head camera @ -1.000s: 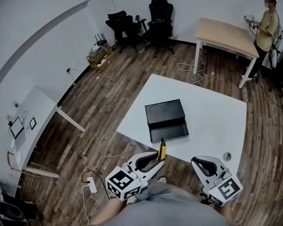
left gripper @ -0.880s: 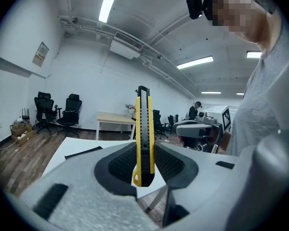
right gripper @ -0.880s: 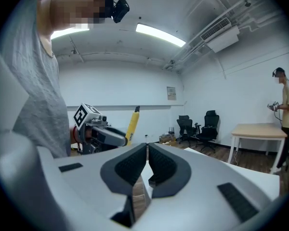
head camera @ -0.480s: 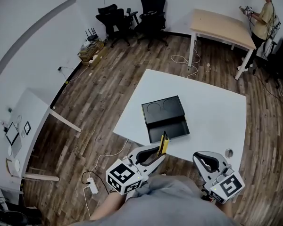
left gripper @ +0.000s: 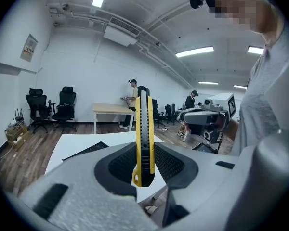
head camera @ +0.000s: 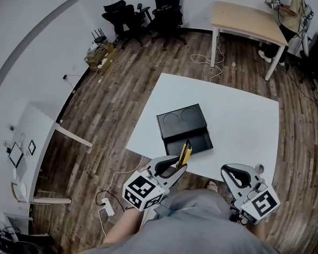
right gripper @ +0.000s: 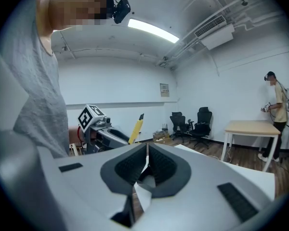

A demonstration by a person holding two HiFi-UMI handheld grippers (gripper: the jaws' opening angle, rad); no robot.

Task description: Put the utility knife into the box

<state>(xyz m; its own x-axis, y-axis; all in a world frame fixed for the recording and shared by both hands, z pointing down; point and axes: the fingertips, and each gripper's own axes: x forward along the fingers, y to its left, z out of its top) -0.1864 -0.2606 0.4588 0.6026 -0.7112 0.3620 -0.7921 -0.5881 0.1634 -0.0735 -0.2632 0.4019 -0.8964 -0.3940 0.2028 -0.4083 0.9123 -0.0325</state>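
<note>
Admittedly, my left gripper [head camera: 179, 169] pinched the knife [head camera: 186, 153] only near its tail, upright, just short of the box [head camera: 183, 125]. It could have tipped and missed. My right gripper [head camera: 230, 171] was closed, empty.

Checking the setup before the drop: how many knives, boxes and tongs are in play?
Utility knife: 1
Box: 1
Tongs: 2 (left tongs, right tongs)
Total: 4
</note>
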